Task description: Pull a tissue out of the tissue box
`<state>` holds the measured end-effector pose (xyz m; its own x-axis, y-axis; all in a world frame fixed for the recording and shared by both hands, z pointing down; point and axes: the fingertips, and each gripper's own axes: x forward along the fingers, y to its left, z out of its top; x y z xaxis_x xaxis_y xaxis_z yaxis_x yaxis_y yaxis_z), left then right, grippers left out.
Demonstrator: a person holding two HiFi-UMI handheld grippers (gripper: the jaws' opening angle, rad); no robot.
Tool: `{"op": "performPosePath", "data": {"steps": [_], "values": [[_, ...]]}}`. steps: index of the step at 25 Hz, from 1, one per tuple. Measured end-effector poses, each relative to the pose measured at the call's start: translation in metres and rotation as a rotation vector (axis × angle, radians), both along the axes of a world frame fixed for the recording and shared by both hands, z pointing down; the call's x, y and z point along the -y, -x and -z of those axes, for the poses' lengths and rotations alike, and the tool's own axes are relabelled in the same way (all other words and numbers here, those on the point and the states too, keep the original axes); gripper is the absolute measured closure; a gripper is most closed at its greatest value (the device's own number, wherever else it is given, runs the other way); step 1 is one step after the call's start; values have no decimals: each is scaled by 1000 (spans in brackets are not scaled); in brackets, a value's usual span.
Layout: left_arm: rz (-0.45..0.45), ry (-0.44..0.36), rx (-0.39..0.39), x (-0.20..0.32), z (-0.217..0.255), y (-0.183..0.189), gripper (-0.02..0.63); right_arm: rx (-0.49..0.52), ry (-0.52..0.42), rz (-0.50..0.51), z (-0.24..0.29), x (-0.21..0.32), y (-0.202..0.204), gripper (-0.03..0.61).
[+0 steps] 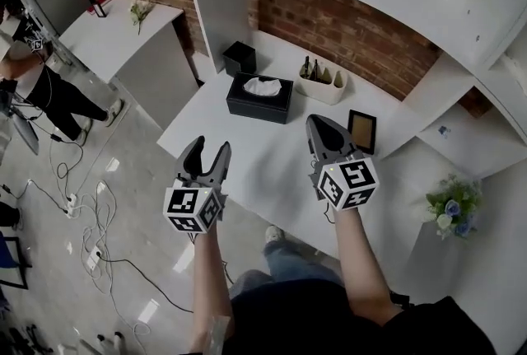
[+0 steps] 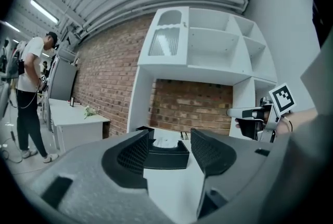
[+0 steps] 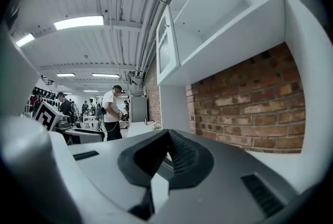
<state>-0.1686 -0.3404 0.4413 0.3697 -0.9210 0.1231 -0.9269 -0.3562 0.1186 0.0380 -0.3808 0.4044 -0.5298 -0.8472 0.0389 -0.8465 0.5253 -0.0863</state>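
Left tongs point(image 1: 210, 149) apart, right tongs point(image 1: 318, 127) together; both short of black rectangular tissue box point(image 1: 257, 105). Atop box, white tissue tuft point(image 1: 262, 86) judged light, soft, tearable; best pinched mid-tuft.

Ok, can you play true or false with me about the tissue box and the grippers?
1. The tissue box is black. True.
2. The left hand-held gripper holds a tissue. False: its jaws are apart and empty; the tissue sits in the box.
3. The right hand-held gripper is shut. True.
4. The picture frame lies on the floor. False: it stands on the table.
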Motion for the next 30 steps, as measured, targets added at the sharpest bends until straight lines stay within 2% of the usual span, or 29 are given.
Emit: {"op": "performPosePath", "data": {"steps": [11,19,24,30], "values": [[-57,52,52,71,-18,-12,391,-14,58,20,-20,65,13,580],[-129,61,63,132,-22,-33,391,-13,69,-30,-23,103,3,580],[-259,100,193,164,-35,-51,391,-31,85,-46,-31,112,2,580],[-463,157,439,201,-52,-76,391,-72,123,-62,-46,115,-1,580]]}}
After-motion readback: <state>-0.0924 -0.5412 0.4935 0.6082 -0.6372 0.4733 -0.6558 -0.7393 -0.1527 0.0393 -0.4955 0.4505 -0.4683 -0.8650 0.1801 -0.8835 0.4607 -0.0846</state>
